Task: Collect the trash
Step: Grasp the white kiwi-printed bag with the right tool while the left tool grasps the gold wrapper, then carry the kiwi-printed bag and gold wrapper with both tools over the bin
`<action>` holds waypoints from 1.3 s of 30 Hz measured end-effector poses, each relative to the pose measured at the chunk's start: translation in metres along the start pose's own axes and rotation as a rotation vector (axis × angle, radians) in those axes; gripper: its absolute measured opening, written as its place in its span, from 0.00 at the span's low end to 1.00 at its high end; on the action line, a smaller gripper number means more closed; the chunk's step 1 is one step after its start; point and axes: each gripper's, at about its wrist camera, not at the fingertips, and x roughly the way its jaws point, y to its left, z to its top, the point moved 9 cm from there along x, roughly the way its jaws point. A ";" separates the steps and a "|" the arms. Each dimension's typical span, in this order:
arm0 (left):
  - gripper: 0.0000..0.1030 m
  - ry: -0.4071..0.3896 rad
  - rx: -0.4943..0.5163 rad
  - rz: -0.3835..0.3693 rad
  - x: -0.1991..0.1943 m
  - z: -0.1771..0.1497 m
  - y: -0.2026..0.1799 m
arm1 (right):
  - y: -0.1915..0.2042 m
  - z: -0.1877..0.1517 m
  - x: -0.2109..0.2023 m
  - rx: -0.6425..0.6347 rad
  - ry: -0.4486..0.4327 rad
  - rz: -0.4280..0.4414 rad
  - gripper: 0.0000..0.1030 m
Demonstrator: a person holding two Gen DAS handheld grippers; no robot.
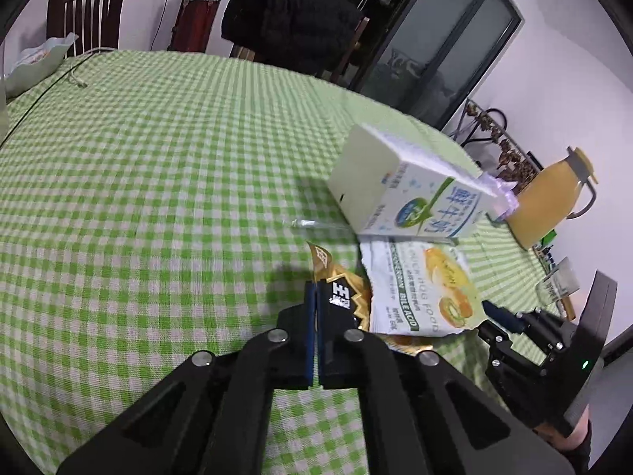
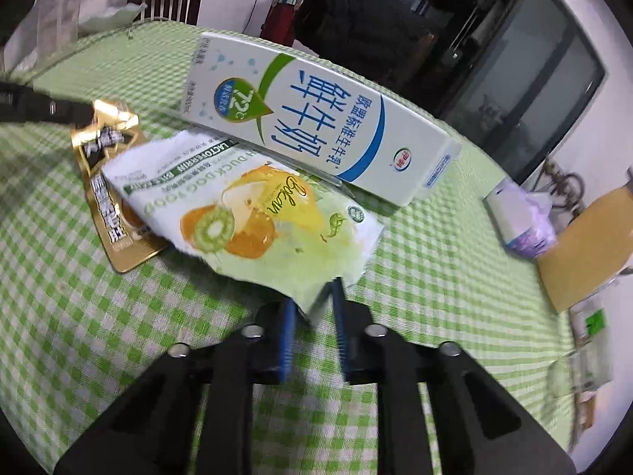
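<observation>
Right claw (image 2: 312, 312) straddles pouch (image 2: 253, 213) edge; left claw (image 1: 316, 297) pinches gold wrapper (image 1: 358, 297).

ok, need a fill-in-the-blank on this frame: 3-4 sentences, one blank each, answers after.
1. The left gripper is shut on the ____-coloured wrapper.
2. The milk carton lies on its ____ on the checked tablecloth.
3. The white dog food pouch partly covers the gold wrapper and has a corner between the fingers of the ____ gripper.
4. The jug near the table's edge holds an ____ liquid.

Answers: gold; side; right; orange
</observation>
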 end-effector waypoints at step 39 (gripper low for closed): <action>0.00 -0.218 0.587 -0.370 -0.149 -0.066 -0.369 | -0.287 -0.342 -0.301 0.655 -0.097 -0.438 0.01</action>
